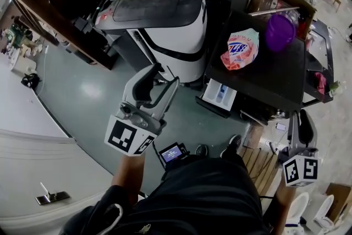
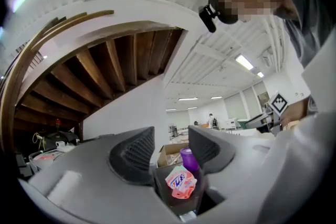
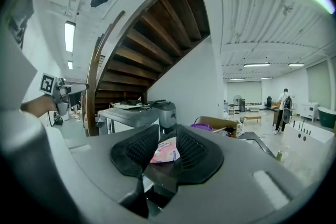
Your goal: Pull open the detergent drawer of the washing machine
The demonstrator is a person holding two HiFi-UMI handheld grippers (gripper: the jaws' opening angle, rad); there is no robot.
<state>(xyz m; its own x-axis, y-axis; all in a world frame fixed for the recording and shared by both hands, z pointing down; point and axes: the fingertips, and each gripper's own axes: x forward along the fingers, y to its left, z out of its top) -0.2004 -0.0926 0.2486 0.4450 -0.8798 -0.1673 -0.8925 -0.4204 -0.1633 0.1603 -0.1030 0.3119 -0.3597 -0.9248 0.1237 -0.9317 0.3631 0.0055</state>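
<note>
White plastic sticks out of the dark washing machine (image 1: 258,77) at its 7 o'clock corner. That is the detergent drawer (image 1: 219,93). It looks pulled open already, with blue bits showing inside.

Your left tongs (image 1: 168,74) hang in the air at 9 o'clock from the drawer, well apart from it. They are squeezed in, with only a slim gap between the pads, and they hold nothing. Your right tongs (image 1: 301,118) sit low at 4 o'clock from the drawer. They are squeezed in too, and they hold nothing.

I think 3 things can go wrong from here:

1. Your shoe (image 1: 234,143) is near the drawer, at its 6 o'clock. If you step forward, your leg can bump the drawer and push it back in.
2. If you bring the left tongs down fast toward 3 o'clock, they can hit the drawer's front and bend it.
3. The pink bag (image 1: 240,49) lies on top of the machine, at 1 o'clock from the drawer. If you shake the machine, the bag can slide off and land in the open drawer.

Another hard tug may also pull the drawer right out.
</note>
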